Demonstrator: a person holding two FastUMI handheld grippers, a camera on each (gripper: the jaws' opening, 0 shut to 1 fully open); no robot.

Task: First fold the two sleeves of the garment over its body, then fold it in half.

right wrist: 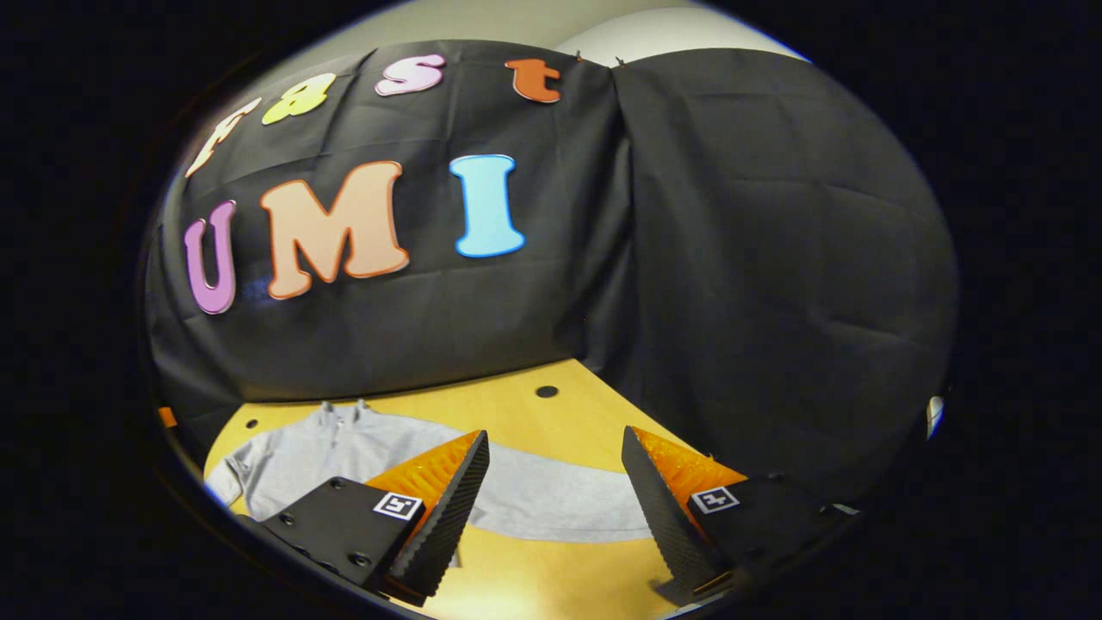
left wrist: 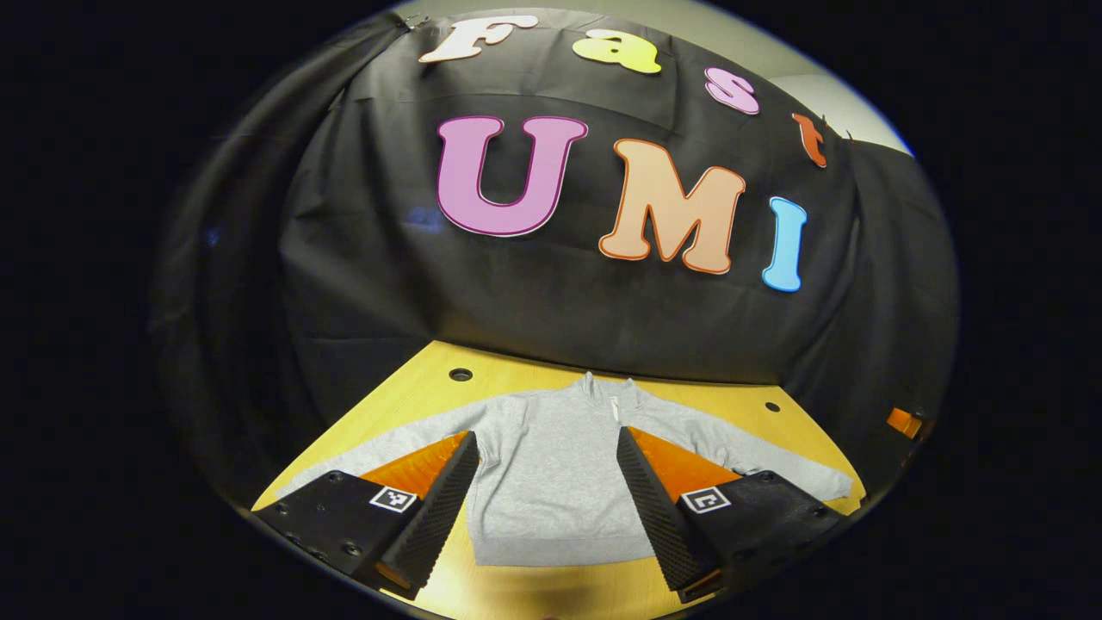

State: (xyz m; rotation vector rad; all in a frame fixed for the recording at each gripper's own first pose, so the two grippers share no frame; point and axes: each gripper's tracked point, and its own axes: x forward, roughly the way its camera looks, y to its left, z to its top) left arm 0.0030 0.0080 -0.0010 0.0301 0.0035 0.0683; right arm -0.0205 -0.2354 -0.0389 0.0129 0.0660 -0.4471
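A light grey sweatshirt (left wrist: 551, 474) with a short zip collar lies flat on the yellow wooden table (left wrist: 430, 387), both sleeves spread out to the sides. My left gripper (left wrist: 547, 443) hovers open above its body, the fingers framing the torso with nothing between them. In the right gripper view the same sweatshirt (right wrist: 344, 448) lies to the left, and one sleeve (right wrist: 560, 504) runs across between the fingers. My right gripper (right wrist: 555, 443) is open above that sleeve, holding nothing.
Black cloth walls close the table at the back and on both sides. Small round holes (left wrist: 461, 375) (right wrist: 547, 392) sit in the tabletop near the far edge. Bare wood (right wrist: 534, 568) shows in front of the sleeve.
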